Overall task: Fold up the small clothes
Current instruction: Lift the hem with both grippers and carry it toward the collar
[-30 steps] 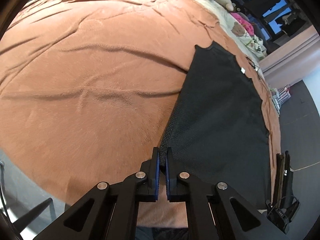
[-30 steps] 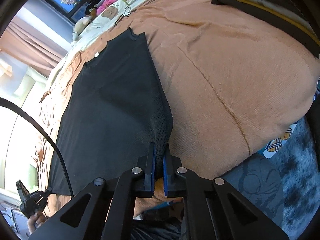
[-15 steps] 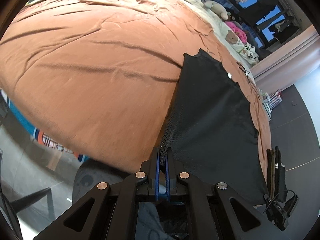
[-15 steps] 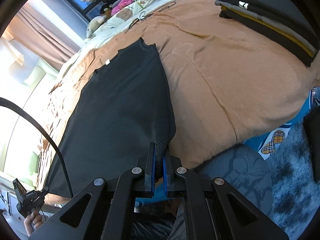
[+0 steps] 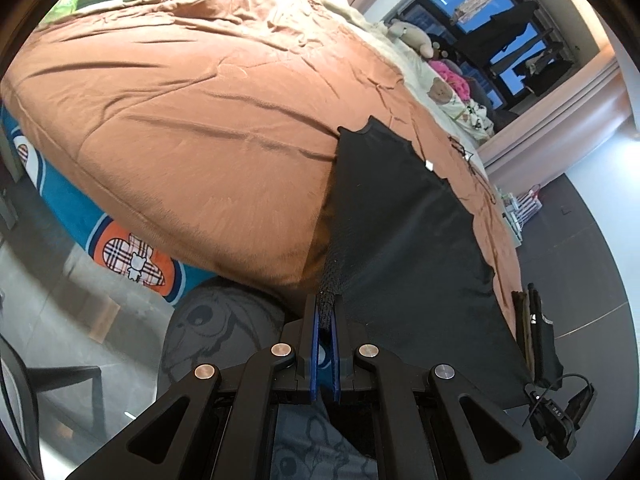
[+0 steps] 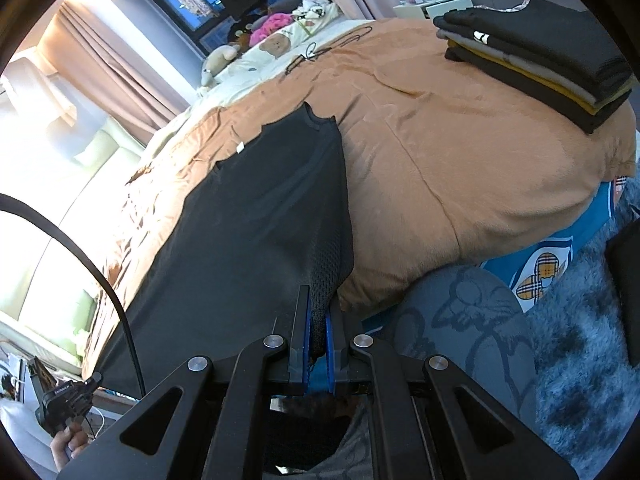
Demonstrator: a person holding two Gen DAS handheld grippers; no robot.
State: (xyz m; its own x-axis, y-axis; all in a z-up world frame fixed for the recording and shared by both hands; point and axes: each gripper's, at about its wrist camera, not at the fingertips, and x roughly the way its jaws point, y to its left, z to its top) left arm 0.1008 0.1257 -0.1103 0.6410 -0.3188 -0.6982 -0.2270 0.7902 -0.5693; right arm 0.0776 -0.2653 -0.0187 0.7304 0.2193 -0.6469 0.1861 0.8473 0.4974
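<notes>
- A home bedroom: a wide bed (image 5: pixel 208 128) under a rumpled orange-brown blanket (image 6: pixel 460 168) fills the scene.
- Plush toys (image 5: pixel 412 36) lie at the bed's far end, near a dark window (image 5: pixel 492 36).
- Pink-brown curtains (image 6: pixel 120 68) hang at left.
- Folded clothes (image 6: pixel 536 56) are stacked far right on the bed.
- A shaggy grey rug (image 6: pixel 580 360) covers the near floor.

- The bed (image 6: pixel 460 168) wears a rumpled orange-brown cover, its near edge rounding down over a blue patterned sheet (image 5: pixel 120 248).
- A black garment (image 6: pixel 256 216) lies spread on it, near edge lifted off.
- A stack of folded clothes (image 6: pixel 536 56) sits far right.
- Stuffed toys (image 5: pixel 412 34) and a dark cord (image 6: pixel 320 54) lie at the far end.
</notes>
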